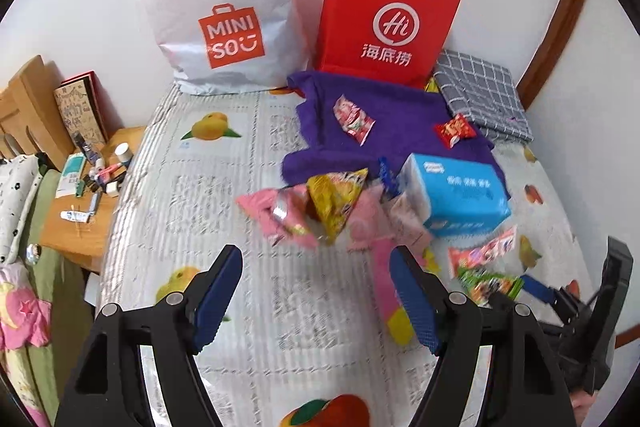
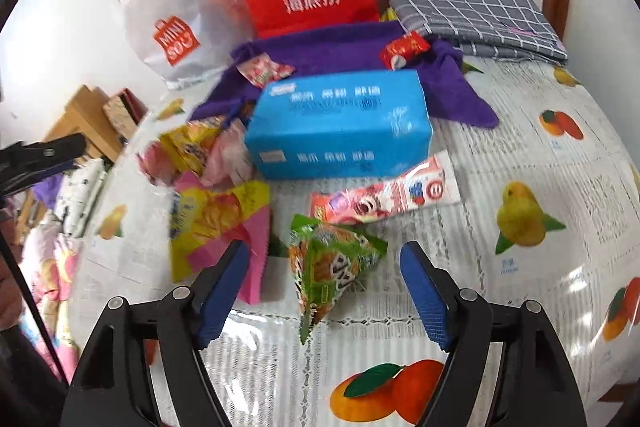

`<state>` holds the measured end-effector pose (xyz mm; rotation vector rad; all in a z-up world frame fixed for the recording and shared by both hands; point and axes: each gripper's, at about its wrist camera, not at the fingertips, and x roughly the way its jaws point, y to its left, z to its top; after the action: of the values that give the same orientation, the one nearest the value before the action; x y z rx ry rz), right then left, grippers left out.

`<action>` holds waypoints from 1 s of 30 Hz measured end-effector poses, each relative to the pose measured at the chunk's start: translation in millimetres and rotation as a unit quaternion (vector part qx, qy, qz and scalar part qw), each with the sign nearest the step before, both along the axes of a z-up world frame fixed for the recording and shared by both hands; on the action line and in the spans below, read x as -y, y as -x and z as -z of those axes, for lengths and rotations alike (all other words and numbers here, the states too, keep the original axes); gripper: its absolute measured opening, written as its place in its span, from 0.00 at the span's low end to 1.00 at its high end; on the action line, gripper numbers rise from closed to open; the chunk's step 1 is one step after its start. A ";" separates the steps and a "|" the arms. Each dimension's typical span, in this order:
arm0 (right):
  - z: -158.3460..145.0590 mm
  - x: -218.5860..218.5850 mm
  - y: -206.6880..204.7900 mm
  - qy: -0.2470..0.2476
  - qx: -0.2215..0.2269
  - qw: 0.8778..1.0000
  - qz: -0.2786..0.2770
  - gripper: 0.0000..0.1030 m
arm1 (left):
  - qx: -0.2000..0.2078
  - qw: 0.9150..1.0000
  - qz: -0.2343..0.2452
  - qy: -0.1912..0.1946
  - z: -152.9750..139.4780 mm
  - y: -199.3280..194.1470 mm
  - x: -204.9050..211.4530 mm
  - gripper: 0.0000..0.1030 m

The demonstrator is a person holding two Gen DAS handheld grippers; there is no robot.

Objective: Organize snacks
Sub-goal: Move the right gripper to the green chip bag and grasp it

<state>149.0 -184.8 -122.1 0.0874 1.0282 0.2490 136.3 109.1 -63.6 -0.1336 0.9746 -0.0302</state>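
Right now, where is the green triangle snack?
In the right wrist view, the green triangle snack lies on the tablecloth between the open right gripper's fingers, just below the long pink wrapper.

red paper bag (image 1: 384, 15), blue tissue pack (image 2: 340, 123), purple towel (image 1: 400, 115), tablecloth (image 2: 520, 155) (fruit-printed), grey checked cloth (image 2: 472, 3).

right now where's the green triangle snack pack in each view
Left wrist: green snack pack low right, partly behind the right gripper.
Right wrist: low centre, between the open fingers.
Shared landmark: blue tissue pack, just beyond it in both.
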 end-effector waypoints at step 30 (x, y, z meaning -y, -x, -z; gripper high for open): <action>24.5 40.0 17.1 0.057 0.085 0.995 0.007 0.41 | 0.005 1.000 -0.009 0.002 60.3 -32.4 -14.4 0.72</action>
<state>131.9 -224.7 -146.6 -0.0293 0.8693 0.1822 168.7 123.5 -123.8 -0.1465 0.9630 -0.0166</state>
